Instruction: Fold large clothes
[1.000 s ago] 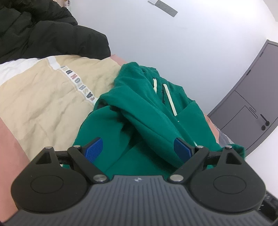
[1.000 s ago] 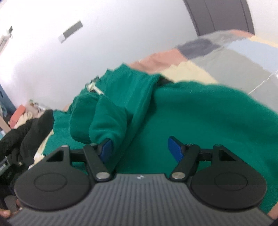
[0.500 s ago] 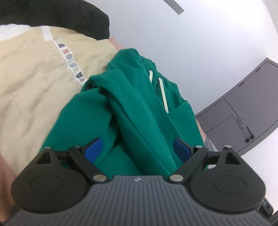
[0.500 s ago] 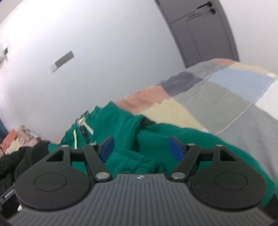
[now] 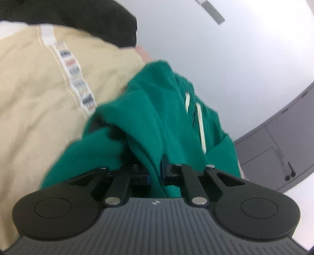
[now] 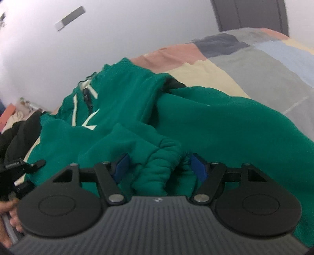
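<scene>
Fingers [image 5: 163, 164] of your left gripper [image 5: 155, 170] clamp a fold of the green hoodie [image 5: 157, 109]; your right gripper [image 6: 160, 164] has its blue pads spread wide around a bunched sleeve [image 6: 157, 157].

Folding looks barely begun: the hoodie lies crumpled on the patchwork bedspread [image 6: 245, 64], sleeves and hood still heaped over the body, so spreading flat, sleeve folds and body folds all remain. Beside it you see a beige garment [image 5: 35, 94] with a lettered white strip [image 5: 78, 84], too blurred to read, and a black coat [image 5: 78, 17] beyond; no other writing is legible.
</scene>
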